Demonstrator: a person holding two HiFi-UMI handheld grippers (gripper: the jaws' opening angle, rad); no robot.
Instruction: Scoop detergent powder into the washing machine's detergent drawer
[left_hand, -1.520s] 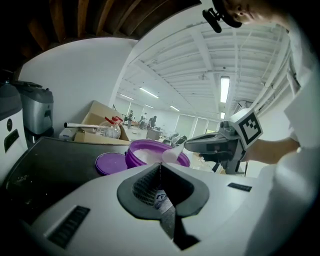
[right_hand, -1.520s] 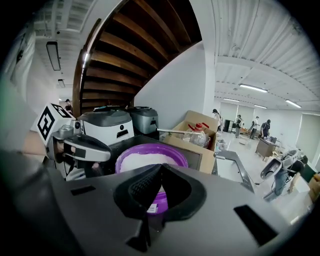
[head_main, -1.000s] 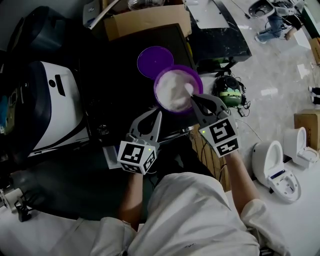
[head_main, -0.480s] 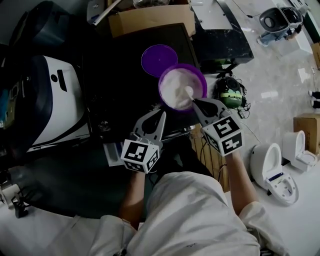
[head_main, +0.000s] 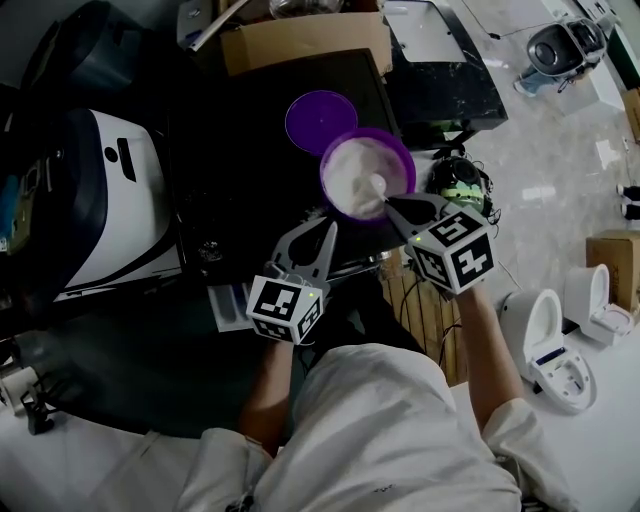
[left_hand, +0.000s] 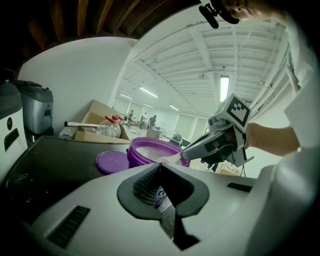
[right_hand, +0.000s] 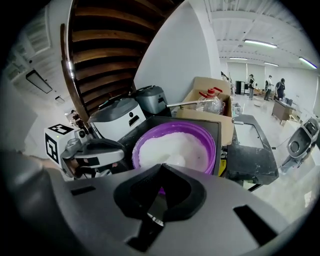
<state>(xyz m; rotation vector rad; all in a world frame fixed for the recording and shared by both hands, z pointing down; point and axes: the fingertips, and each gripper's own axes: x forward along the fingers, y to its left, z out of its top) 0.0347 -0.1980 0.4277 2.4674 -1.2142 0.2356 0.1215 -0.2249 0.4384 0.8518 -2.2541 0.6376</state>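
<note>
A purple tub (head_main: 399, 150) of white detergent powder (head_main: 350, 172) stands on a black top (head_main: 250, 170), with its purple lid (head_main: 320, 120) lying flat just behind it. My right gripper (head_main: 393, 201) is shut on the handle of a white scoop (head_main: 378, 185), whose bowl rests in the powder at the tub's near side. In the right gripper view the scoop (right_hand: 176, 160) shows just past the jaw tips. My left gripper (head_main: 328, 229) hovers left of the tub's near rim, jaws shut with nothing held. A white and dark appliance (head_main: 110, 210) sits at the left.
A cardboard box (head_main: 300, 40) stands behind the black top, with a black case (head_main: 445, 70) to its right. A green headset (head_main: 460, 182) and a wooden pallet (head_main: 425, 310) lie right of the tub. White fixtures (head_main: 550, 340) stand on the floor at the right.
The right gripper has edged slightly up and right with the scoop still in the powder. The left gripper has barely moved.
</note>
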